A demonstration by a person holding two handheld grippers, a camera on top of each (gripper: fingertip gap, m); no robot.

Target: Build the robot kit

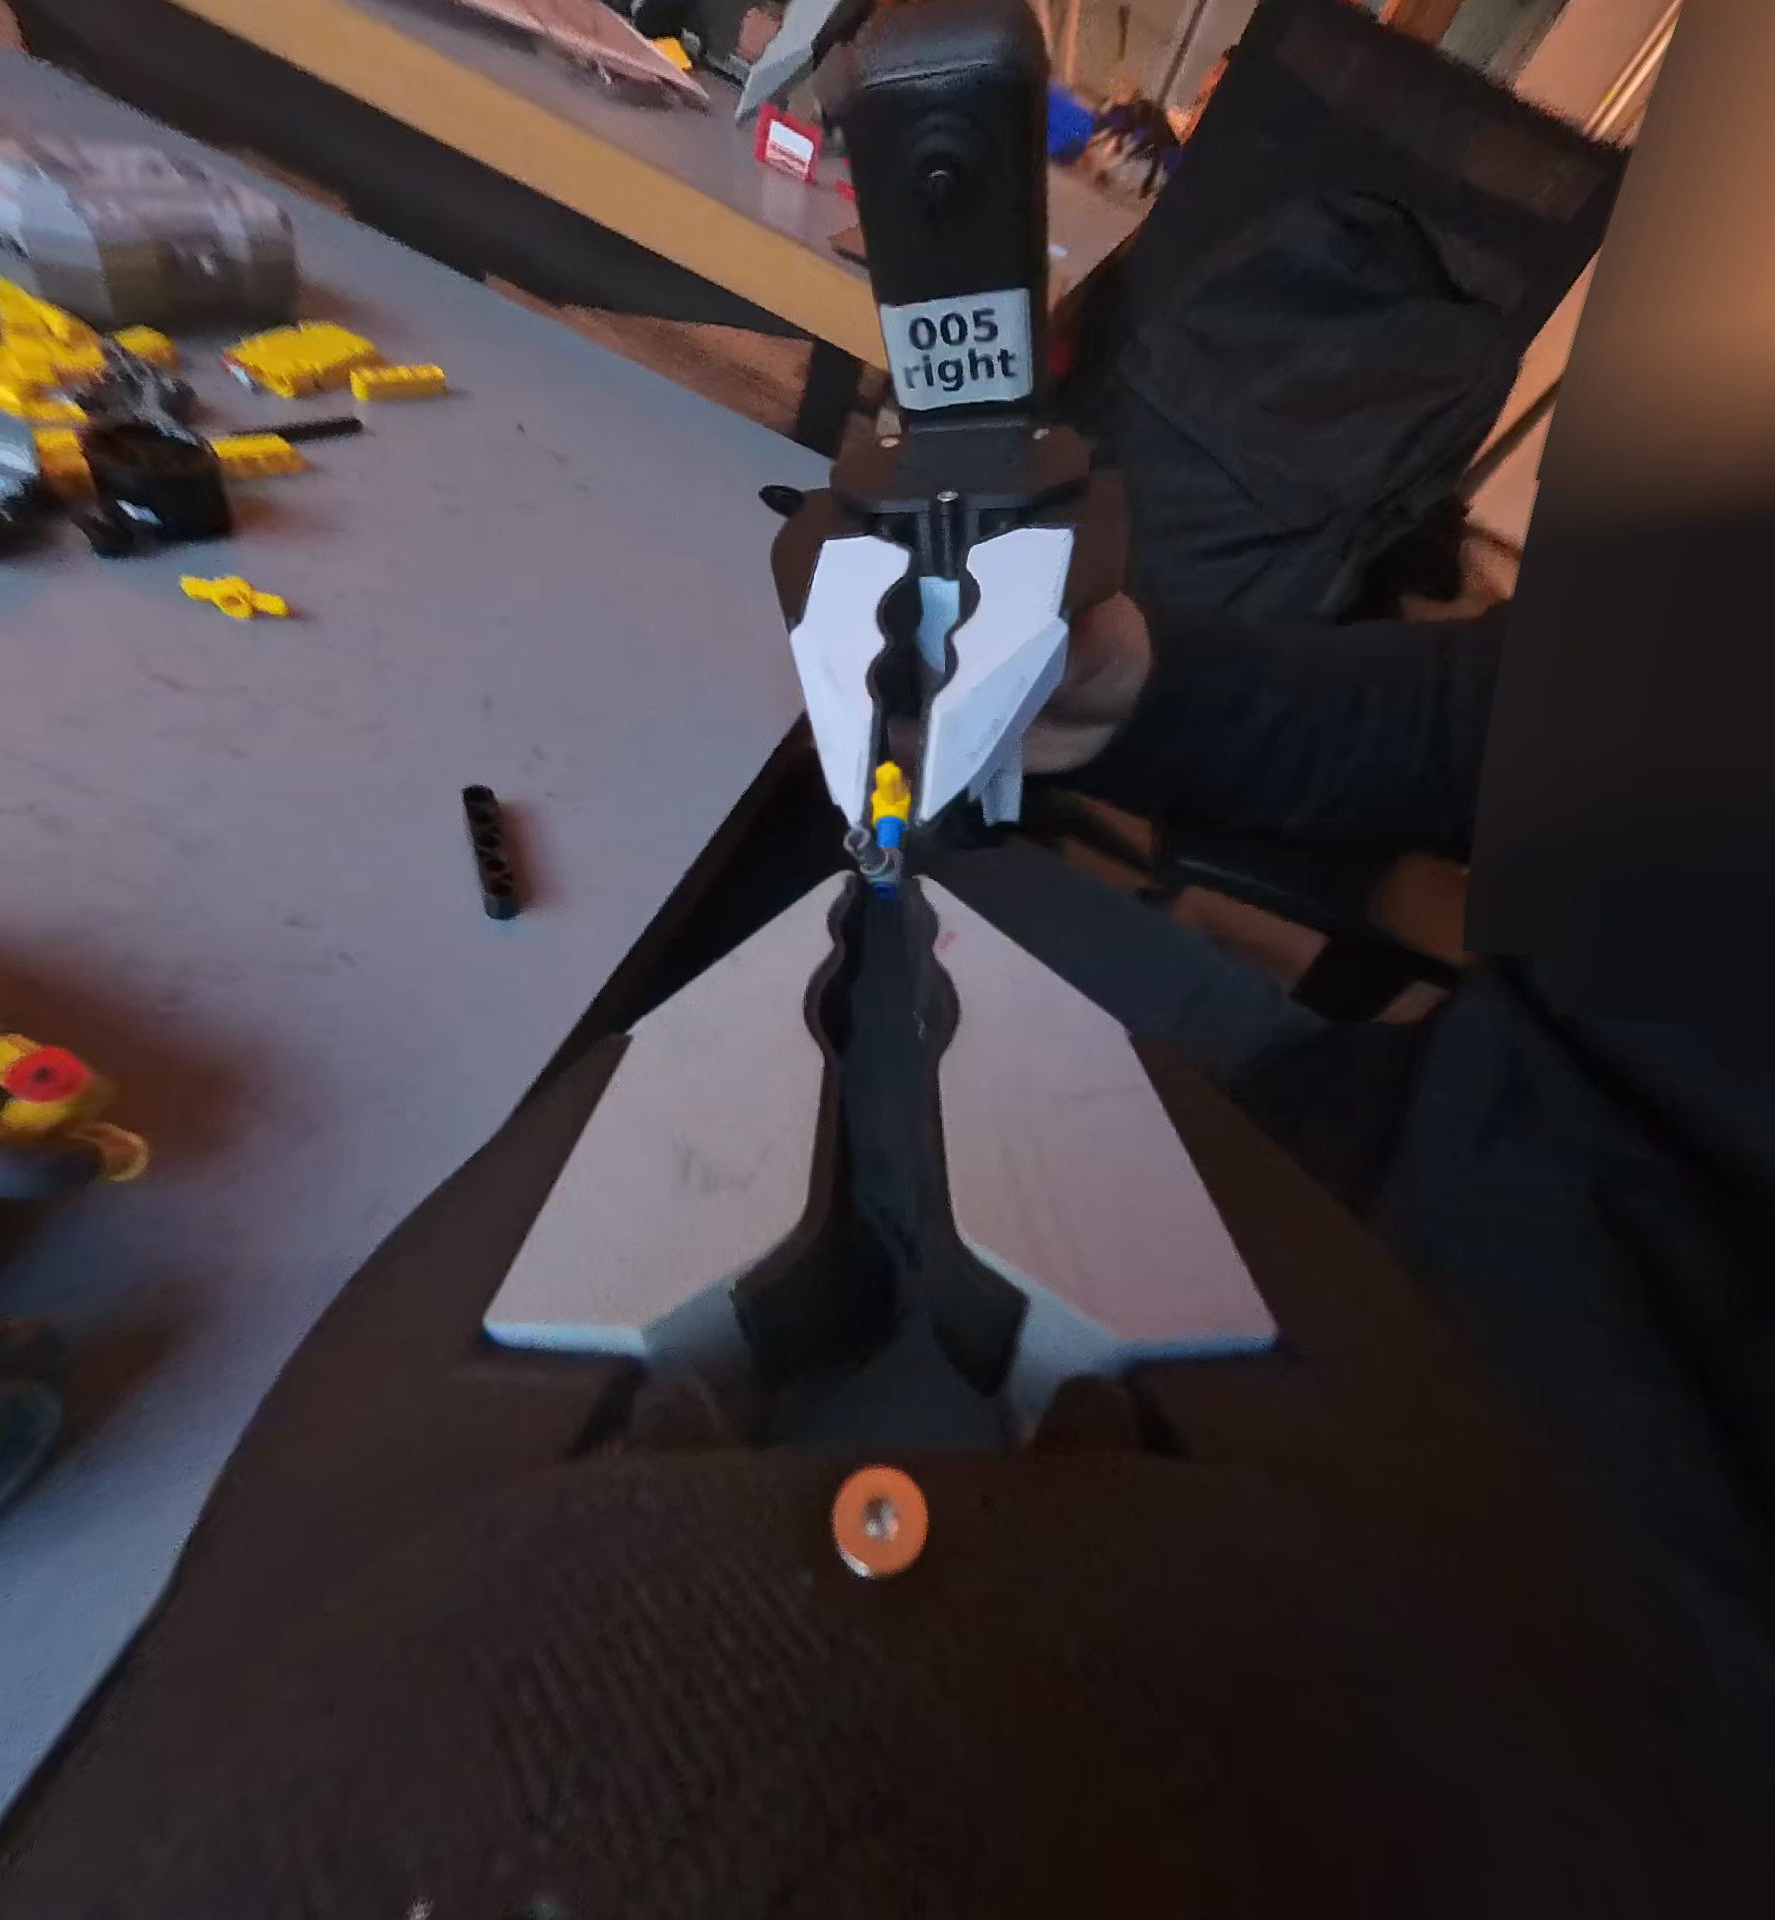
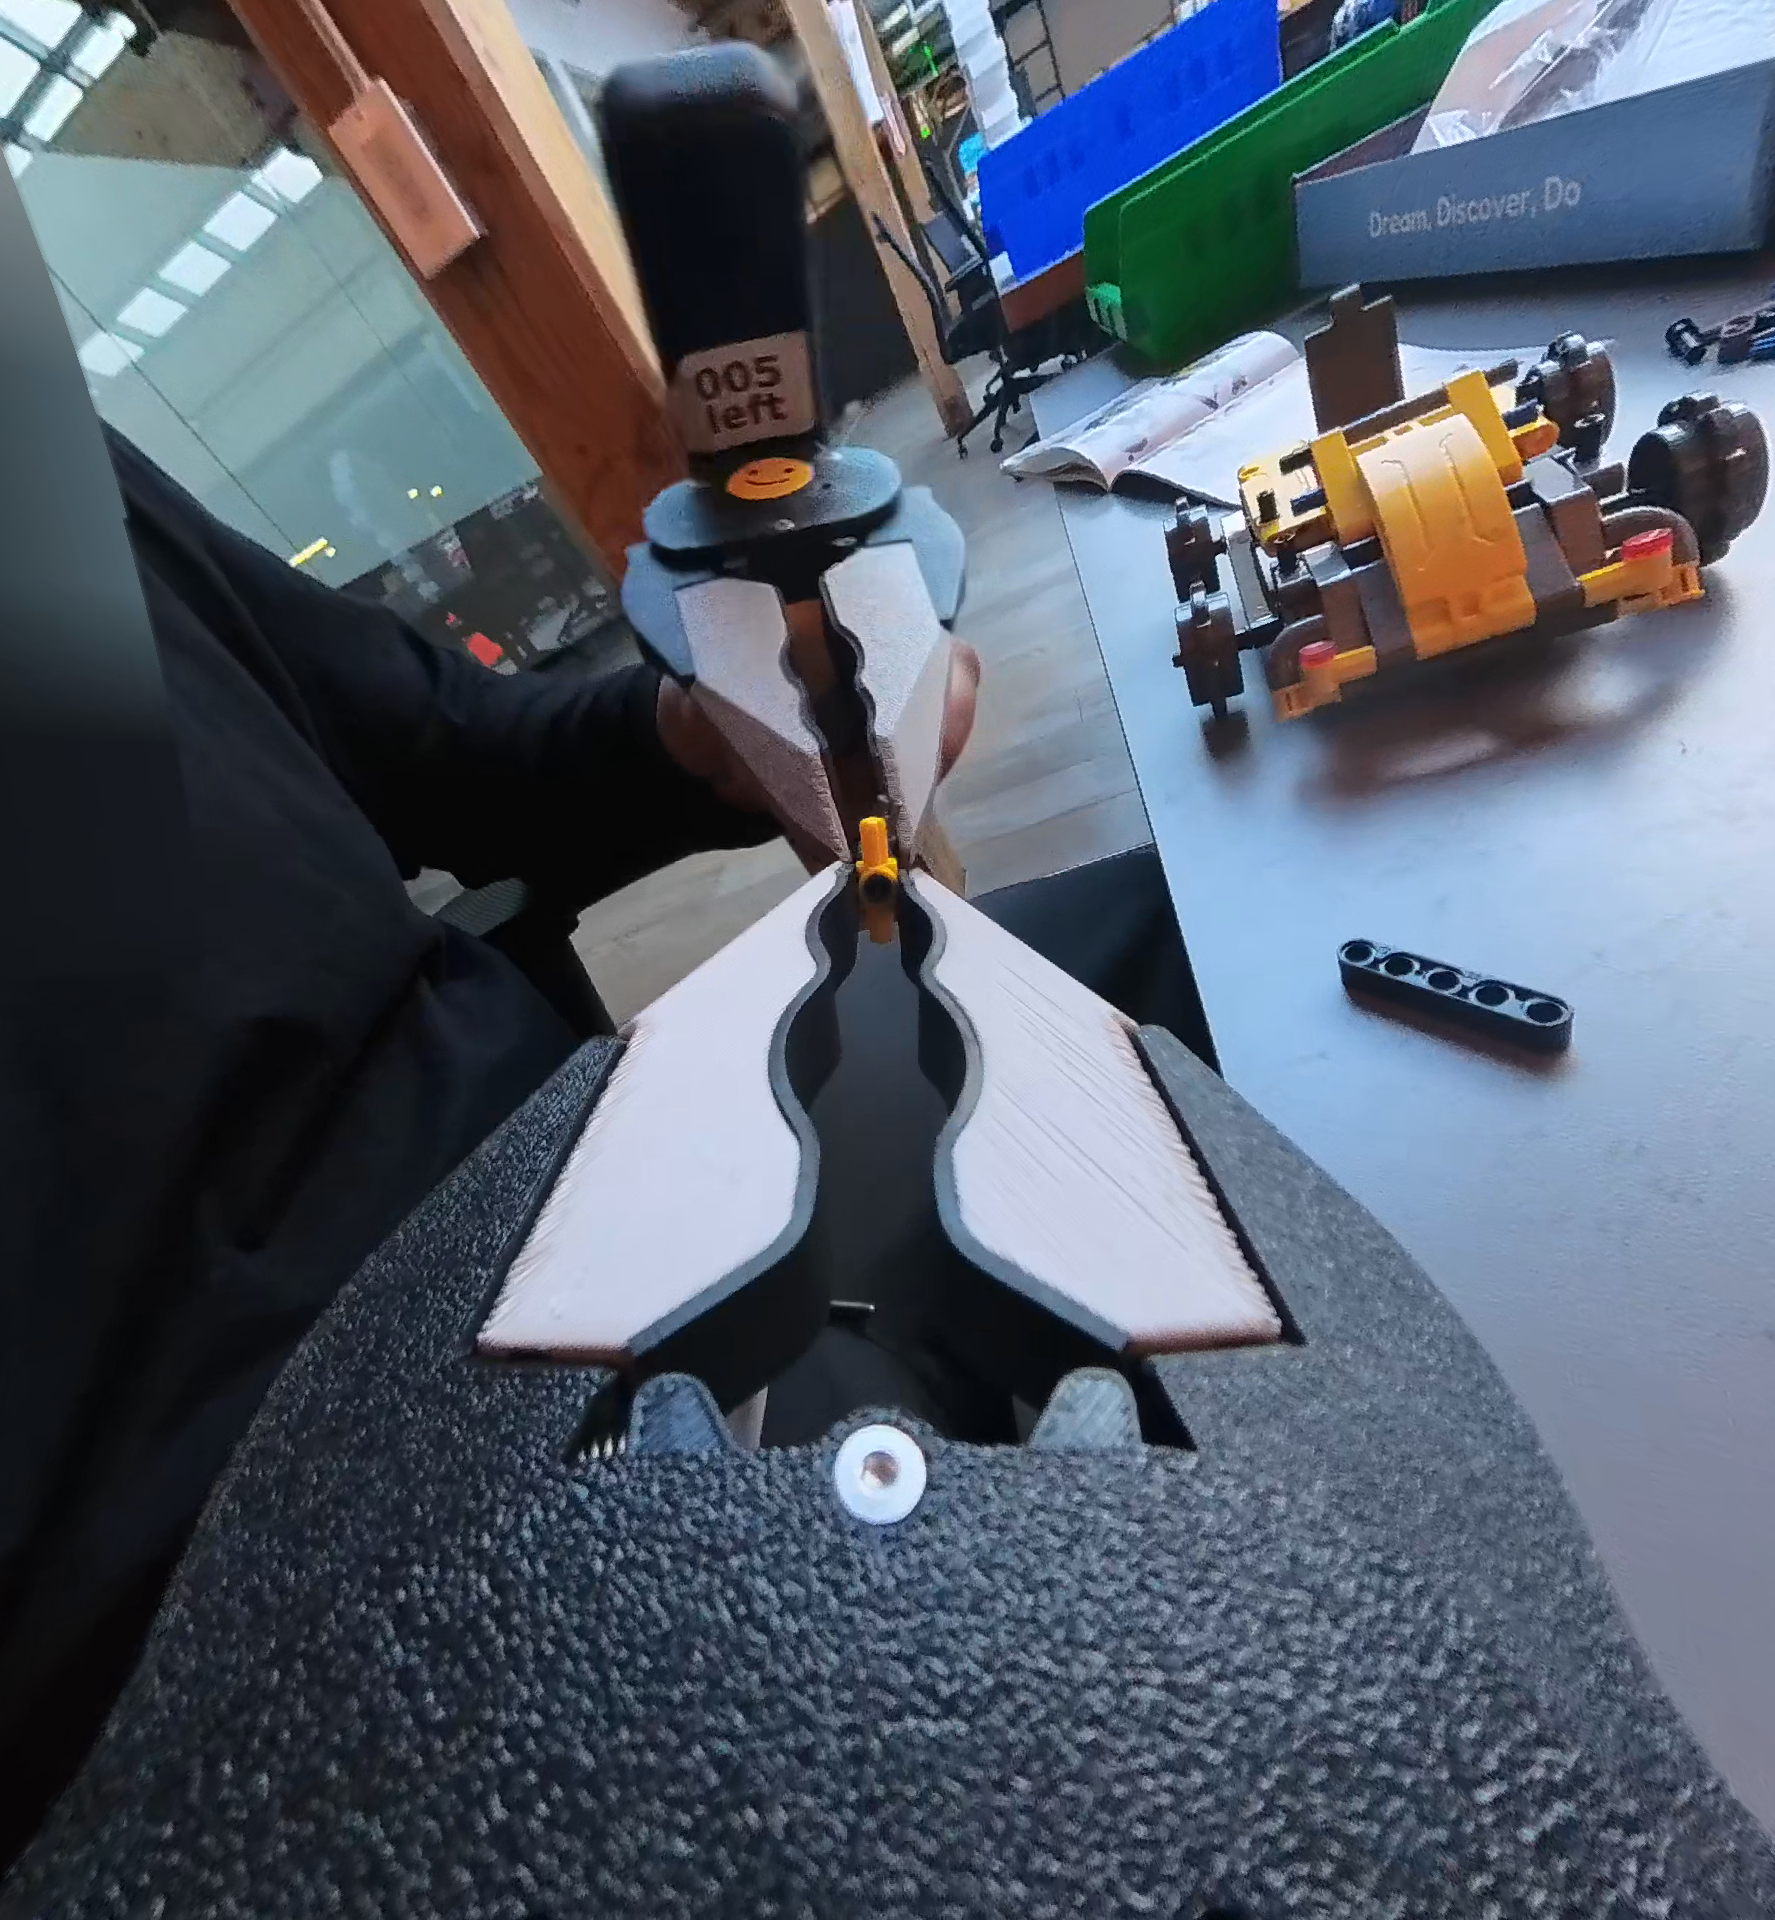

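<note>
A grey tabletop (image 2: pixel 1485 1195) lies to the right of the right gripper's jaws, carrying a short black beam with holes (image 2: pixel 1454 994) nearest them. Beyond it sit a yellow-and-black toy vehicle (image 2: pixel 1434 540) and an open booklet (image 2: pixel 1163 416). To the left of the left gripper's jaws, loose yellow bricks (image 1: pixel 301 364) are scattered.

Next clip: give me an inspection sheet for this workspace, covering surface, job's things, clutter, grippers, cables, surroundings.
Surface: grey table, scuffed.
Job's things: small yellow connector with a blue pin and a grey piece, held off the table edge between both tips.
Clutter: black five-hole beam; yellow-and-black brick vehicle; open instruction booklet; loose yellow bricks.
Grippers: left hand-held gripper shut on the blue end; right hand-held gripper shut on the yellow connector, the two tip to tip.
Cables: nothing seen.
Surroundings: wooden post, glass wall, blue and green bins, person in dark sleeves.
</note>
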